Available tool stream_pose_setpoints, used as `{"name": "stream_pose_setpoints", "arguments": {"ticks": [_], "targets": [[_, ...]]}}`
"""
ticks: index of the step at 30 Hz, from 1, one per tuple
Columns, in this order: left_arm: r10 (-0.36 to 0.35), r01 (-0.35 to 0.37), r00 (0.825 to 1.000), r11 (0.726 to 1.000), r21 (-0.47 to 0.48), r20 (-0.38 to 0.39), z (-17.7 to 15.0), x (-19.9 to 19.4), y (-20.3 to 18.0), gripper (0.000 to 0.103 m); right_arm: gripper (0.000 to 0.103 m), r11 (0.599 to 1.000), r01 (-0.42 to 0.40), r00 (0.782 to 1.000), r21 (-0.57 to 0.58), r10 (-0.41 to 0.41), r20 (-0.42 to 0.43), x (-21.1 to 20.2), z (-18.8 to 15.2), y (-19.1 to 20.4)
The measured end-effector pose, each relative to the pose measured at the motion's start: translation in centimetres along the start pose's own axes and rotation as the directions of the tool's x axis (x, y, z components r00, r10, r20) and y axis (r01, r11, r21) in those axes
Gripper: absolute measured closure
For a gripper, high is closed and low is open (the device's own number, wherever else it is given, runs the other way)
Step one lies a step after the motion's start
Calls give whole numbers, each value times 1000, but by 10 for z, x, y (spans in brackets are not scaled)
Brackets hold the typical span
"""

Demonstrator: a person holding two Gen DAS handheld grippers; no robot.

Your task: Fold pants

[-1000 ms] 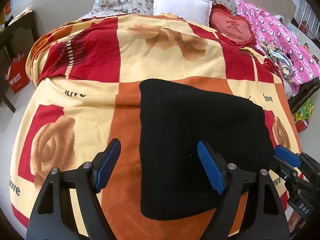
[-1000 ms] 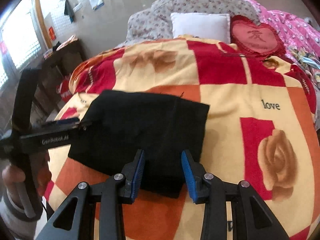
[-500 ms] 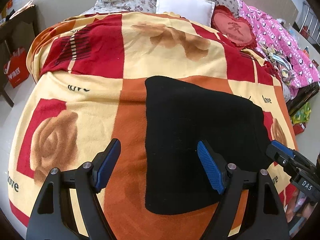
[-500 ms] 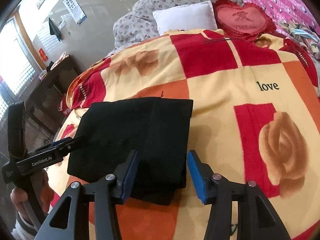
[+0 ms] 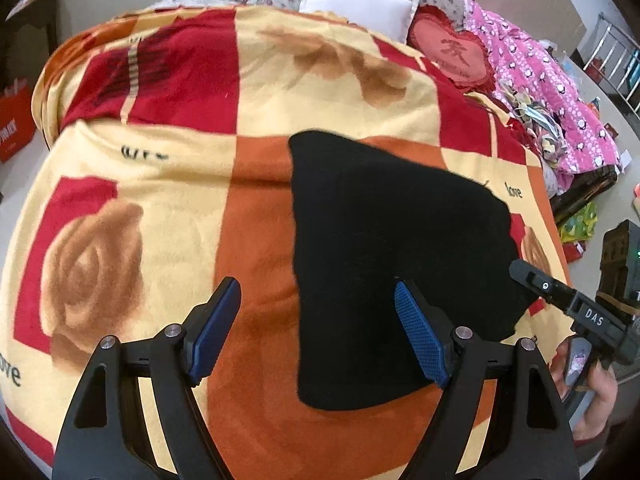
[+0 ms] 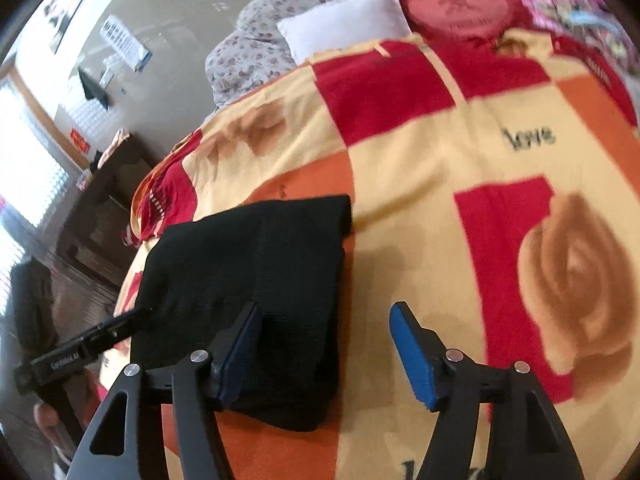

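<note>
On the bed, the blanket [image 5: 248, 216] carried the word "love" in black, and the heart cushion [image 5: 452, 52] bore a red character. The right claw's body read "DAS" in the left wrist view. The folded black pants [image 5: 380, 248] lay flat on the blanket. The left claw [image 5: 316, 332] stood wide open, holding nothing, above the pants' left edge. The right claw [image 6: 324, 352] was also spread open and empty over the pants' near corner.
</note>
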State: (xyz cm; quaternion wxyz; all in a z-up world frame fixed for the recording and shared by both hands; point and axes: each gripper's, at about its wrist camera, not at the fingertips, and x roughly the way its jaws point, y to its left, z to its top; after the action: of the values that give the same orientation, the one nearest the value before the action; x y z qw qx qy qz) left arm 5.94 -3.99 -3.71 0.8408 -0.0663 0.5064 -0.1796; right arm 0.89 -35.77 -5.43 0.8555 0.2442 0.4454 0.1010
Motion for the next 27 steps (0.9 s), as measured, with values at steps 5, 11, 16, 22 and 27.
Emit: {"name": "stream_pose_setpoints", "arguments": {"ticks": [5,11,16,22,27], "targets": [[-105,102,994,992,-77,-38,1,13,9,23,37,986,-156,986,55,159,-56,20,-3,-2],[-139,137,989,990,-37,-55,1,22,-8,23,44,991,-103,995,-80,102,-23,26,-6,29],[-143,143,989,989,21,-31,10,15,-23,28,59,980,-75,995,-185,85,46,10,7,56],[-110,109,993,994,31,41,49,8,-21,29,59,971,-62,992,-230,85,91,19,44,75],[-42,42,999,999,-3,-1,67,38,-1,29,58,973,-22,999,-229,33,43,69,65,73]]}}
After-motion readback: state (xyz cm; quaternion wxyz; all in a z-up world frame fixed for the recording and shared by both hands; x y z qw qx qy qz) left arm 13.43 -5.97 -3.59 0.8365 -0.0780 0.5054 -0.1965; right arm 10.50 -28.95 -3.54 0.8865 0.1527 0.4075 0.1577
